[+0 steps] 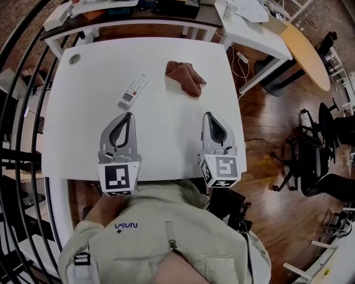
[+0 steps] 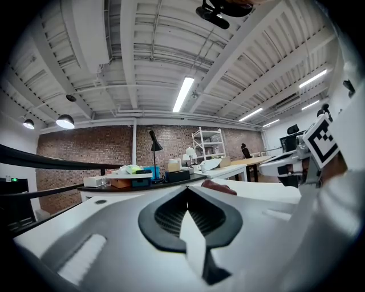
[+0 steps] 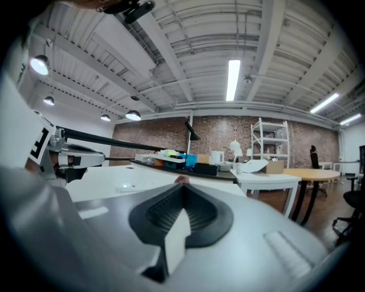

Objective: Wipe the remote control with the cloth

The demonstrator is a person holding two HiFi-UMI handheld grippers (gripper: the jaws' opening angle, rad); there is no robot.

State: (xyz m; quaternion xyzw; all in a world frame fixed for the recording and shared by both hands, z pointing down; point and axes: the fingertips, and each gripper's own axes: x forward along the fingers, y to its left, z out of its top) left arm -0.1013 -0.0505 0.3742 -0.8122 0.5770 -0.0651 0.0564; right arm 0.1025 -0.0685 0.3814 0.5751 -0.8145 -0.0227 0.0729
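Observation:
A white remote control [image 1: 133, 90] lies slantwise on the white table [image 1: 83, 150], left of the middle. A crumpled brown cloth [image 1: 186, 76] rests to its right, farther back; its edge shows as a reddish lump [image 2: 219, 187] past the left jaws. My left gripper [image 1: 129, 115] lies low over the table, just in front of the remote, shut and empty. My right gripper [image 1: 207, 115] lies in front of the cloth, a hand's width short of it, also shut with nothing between its fingers. Both point level across the tabletop [image 3: 114, 185]. The remote shows faintly in the right gripper view [image 3: 94, 213].
A small round grommet [image 1: 74, 58] sits in the table's far left corner. Behind the table stands a dark shelf [image 1: 138, 14] with boxes. A white desk [image 1: 252, 28] and a round wooden table [image 1: 305, 55] stand to the right, with office chairs [image 1: 319, 161] on the wooden floor.

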